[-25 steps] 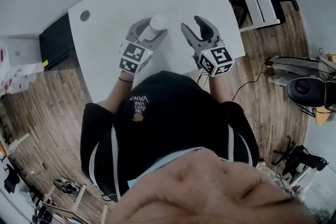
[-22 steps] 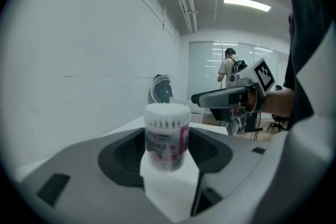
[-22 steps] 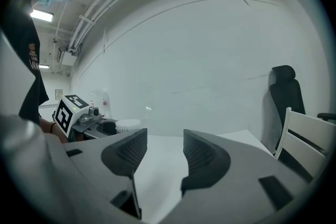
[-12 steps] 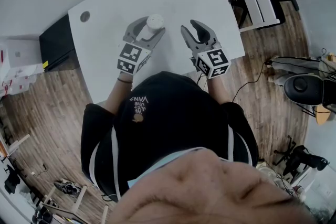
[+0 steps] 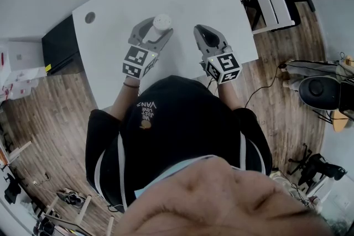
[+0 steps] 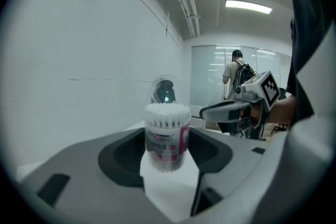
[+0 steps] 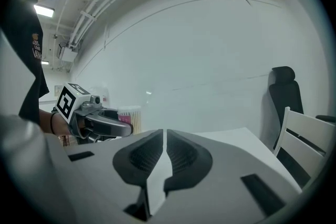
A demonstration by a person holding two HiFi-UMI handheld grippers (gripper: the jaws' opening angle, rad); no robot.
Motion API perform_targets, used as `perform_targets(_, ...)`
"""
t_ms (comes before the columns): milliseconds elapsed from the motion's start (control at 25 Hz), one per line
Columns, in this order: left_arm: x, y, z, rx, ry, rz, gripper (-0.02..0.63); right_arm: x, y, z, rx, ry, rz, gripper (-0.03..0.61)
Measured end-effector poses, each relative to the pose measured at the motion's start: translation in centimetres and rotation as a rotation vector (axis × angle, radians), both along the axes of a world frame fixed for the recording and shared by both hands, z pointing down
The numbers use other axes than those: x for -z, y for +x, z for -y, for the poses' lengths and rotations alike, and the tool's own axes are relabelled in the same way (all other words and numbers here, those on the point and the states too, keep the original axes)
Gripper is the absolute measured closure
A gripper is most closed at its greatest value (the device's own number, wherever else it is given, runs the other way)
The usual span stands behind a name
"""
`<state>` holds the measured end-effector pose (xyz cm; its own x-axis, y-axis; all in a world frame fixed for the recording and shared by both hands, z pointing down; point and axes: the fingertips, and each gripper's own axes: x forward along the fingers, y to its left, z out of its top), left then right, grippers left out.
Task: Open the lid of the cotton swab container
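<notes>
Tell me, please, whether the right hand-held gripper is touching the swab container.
Apart. The head view shows bare table between the container and the right hand-held gripper; its jaws are closing with nothing between them.

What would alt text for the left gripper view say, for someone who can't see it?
A clear cotton swab container, white swab tips showing at its top, is held upright between the left gripper's two grey fingers, with a white table below. A white wall fills the background.
</notes>
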<state>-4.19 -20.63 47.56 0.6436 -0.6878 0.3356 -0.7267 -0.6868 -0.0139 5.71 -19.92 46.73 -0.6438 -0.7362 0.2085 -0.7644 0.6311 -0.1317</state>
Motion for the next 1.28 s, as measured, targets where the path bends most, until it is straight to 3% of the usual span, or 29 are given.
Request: perform_targets(1280, -0.09, 0.33, -0.22, -0.015, -0.005, -0.001, 0.354, -0.47, 0.05, 0.01, -0.015, -0.014, -0.035, 0.566)
